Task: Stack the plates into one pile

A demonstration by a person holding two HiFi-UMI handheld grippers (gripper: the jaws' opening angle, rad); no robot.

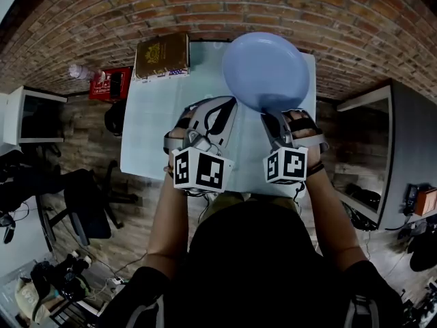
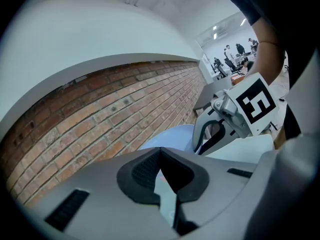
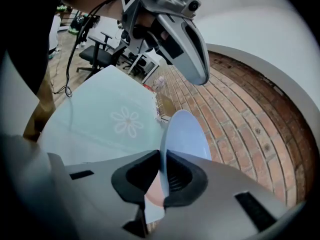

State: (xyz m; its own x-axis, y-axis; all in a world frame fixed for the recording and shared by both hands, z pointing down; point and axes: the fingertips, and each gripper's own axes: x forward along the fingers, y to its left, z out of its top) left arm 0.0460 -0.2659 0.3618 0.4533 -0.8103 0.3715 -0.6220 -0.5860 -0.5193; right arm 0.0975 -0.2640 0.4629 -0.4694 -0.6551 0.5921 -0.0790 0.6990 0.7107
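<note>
Head view, pale table (image 1: 151, 118), blue plate (image 1: 266, 70), brick wall (image 1: 205, 5)

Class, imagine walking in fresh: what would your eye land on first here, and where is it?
The big pale-blue plate, at the pale table's far right, its rim pinched by the right gripper. Then the black-and-white marker cubes mid-picture in the head view, and the red brick wall behind.
</note>
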